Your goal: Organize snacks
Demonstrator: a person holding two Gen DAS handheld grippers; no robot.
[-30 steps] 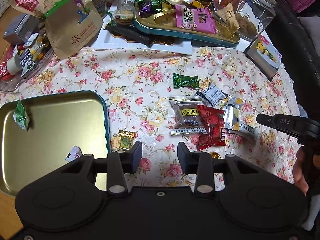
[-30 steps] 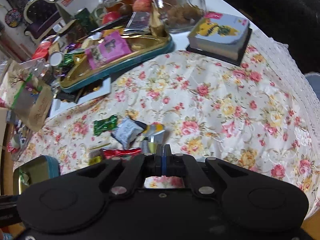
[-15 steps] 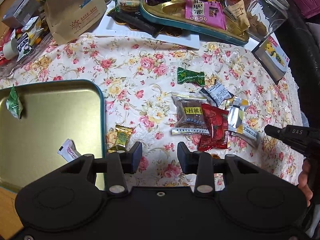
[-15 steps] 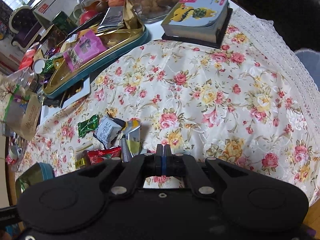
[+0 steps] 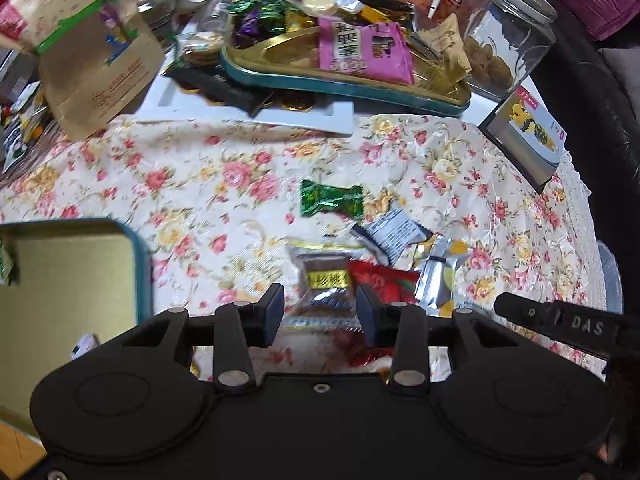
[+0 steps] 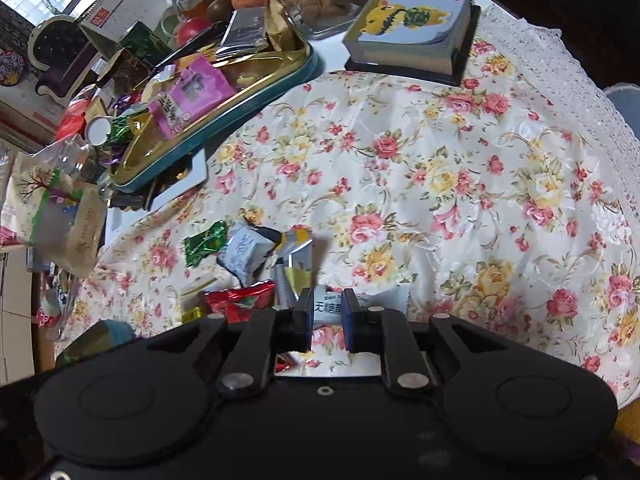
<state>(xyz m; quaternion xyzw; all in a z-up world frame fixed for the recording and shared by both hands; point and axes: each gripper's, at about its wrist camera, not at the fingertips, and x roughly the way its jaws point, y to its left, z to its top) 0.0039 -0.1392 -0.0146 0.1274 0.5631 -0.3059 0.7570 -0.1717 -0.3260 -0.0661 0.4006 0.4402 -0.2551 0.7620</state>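
The left gripper, jaws opening with nothing pinched, hangs just above the brown cake packet with yellow label, whose long axis runs away from it, while the right gripper, jaws opening and empty, hangs over a silver sachet

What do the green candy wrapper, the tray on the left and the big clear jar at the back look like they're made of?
Green candy wrapper: shiny foil or metallised film, judging by its crinkled glints and twisted ends.
Tray: probably painted tin, with a teal rim and a smooth, brushed gold inside that reflects softly.
Clear jar: see-through and glossy, the snacks inside showing; plastic or glass, hard to tell which.
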